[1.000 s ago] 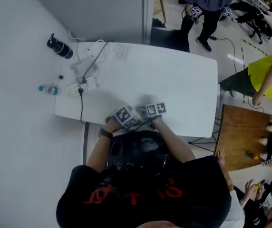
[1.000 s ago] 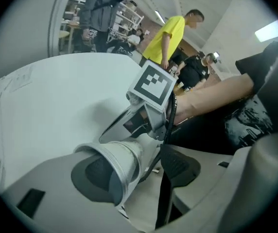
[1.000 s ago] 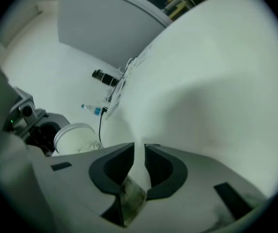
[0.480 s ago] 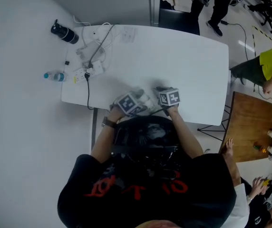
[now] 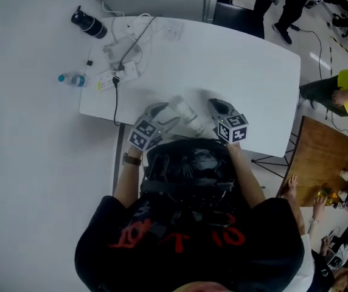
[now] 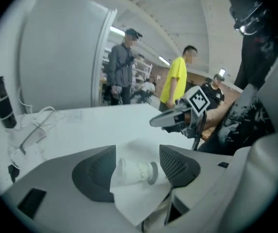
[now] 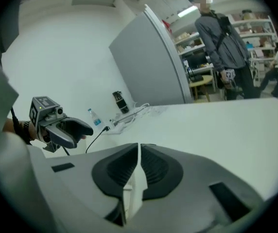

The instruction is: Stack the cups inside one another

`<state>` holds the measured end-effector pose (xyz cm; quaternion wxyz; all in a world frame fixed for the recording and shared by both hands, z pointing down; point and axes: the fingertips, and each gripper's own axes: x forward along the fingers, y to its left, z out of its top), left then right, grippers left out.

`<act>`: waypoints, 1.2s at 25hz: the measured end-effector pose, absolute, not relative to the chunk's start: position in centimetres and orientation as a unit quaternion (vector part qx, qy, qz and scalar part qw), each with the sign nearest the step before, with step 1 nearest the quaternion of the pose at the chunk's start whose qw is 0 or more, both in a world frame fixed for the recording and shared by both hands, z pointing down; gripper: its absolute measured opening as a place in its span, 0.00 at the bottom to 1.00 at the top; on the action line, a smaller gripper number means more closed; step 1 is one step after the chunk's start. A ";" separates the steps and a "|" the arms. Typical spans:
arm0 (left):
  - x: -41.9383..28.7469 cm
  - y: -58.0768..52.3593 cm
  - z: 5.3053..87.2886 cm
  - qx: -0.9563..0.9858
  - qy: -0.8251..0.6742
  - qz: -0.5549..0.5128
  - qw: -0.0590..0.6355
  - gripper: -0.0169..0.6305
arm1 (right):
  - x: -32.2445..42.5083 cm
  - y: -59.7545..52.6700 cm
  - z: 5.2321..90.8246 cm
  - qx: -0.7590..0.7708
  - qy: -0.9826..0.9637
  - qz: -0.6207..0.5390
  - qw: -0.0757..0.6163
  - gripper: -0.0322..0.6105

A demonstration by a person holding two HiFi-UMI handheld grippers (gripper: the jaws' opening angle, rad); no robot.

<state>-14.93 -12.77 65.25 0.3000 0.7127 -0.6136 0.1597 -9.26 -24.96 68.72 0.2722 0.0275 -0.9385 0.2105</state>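
- The left gripper (image 5: 162,115) hangs above the near edge of the white counter (image 5: 241,59). Its jaws stand wide apart and press on nothing.
- In the left gripper view a white cup (image 6: 136,171) shows in the gap between those jaws. It lies on its side, wide end toward the left pad and base toward the right pad.
- In the head view the cup appears to rest on the counter just beyond the left jaws, between the two grippers and nearer the left one.
- The right gripper (image 5: 219,107) hangs near the same edge, apart from the cup. Its jaws have just been closing and are now almost together, with only a thin slit between them and nothing held.
- At the counter's far left corner sit a black bottle (image 5: 89,23), a clear water bottle (image 5: 72,79) and a power strip with cables (image 5: 119,72).
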 end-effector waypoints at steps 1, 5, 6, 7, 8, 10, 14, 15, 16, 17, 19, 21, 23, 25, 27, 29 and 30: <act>-15.9 -12.8 63.8 0.704 -0.642 0.130 0.275 0.46 | -9.9 -24.8 67.3 0.026 -0.946 0.193 0.260 0.06; -18.4 -12.0 59.5 0.665 -0.713 0.050 0.215 0.45 | -12.3 -22.9 61.9 0.014 -0.965 0.145 0.219 0.06; -18.8 -11.8 58.9 0.657 -0.724 0.036 0.209 0.45 | -12.7 -22.3 60.9 0.013 -0.968 0.136 0.211 0.06; -19.2 -11.5 58.4 0.650 -0.732 0.023 0.203 0.44 | -13.1 -21.7 60.0 0.012 -0.970 0.129 0.204 0.06; -19.6 -11.3 57.9 0.644 -0.739 0.013 0.197 0.44 | -13.4 -21.2 59.3 0.011 -0.972 0.123 0.198 0.06; -20.2 -10.9 56.7 0.639 -0.747 -0.006 0.182 0.43 | -13.9 -20.3 58.0 0.008 -0.976 0.114 0.186 0.06; -21.0 -10.4 54.5 0.645 -0.748 -0.032 0.154 0.42 | -14.4 -19.1 55.7 0.009 -0.981 0.105 0.162 0.06; -21.3 -10.3 54.2 0.647 -0.747 -0.035 0.150 0.42 | -14.6 -18.9 55.4 0.012 -0.982 0.103 0.158 0.06; -21.6 -10.2 54.1 0.648 -0.746 -0.037 0.148 0.42 | -14.7 -18.7 55.2 0.014 -0.983 0.101 0.156 0.06; -21.9 -10.2 54.1 0.649 -0.746 -0.037 0.148 0.42 | -14.9 -18.6 55.1 0.016 -0.983 0.099 0.155 0.06; -22.3 -10.2 54.3 0.651 -0.743 -0.040 0.151 0.42 | -15.1 -18.4 55.2 0.018 -0.982 0.098 0.158 0.06; -22.4 -10.1 54.5 0.658 -0.737 -0.044 0.150 0.41 | -15.1 -18.6 55.5 0.023 -0.982 0.100 0.161 0.06; -22.6 -10.2 54.9 0.661 -0.734 -0.037 0.152 0.41 | -15.3 -18.8 55.7 0.026 -0.981 0.102 0.164 0.06; -23.0 -10.2 55.3 0.656 -0.737 -0.035 0.160 0.41 | -15.5 -18.9 55.8 0.026 -0.980 0.103 0.167 0.06; -23.3 -10.1 55.7 0.652 -0.738 -0.038 0.169 0.40 | -15.8 -19.0 55.8 0.027 -0.980 0.103 0.169 0.06; -23.5 -10.2 55.9 0.649 -0.740 -0.039 0.173 0.40 | -16.1 -19.2 55.8 0.028 -0.980 0.102 0.169 0.06; -23.6 -10.3 55.9 0.647 -0.741 -0.040 0.175 0.40 | -16.2 -19.3 55.8 0.027 -0.980 0.102 0.170 0.06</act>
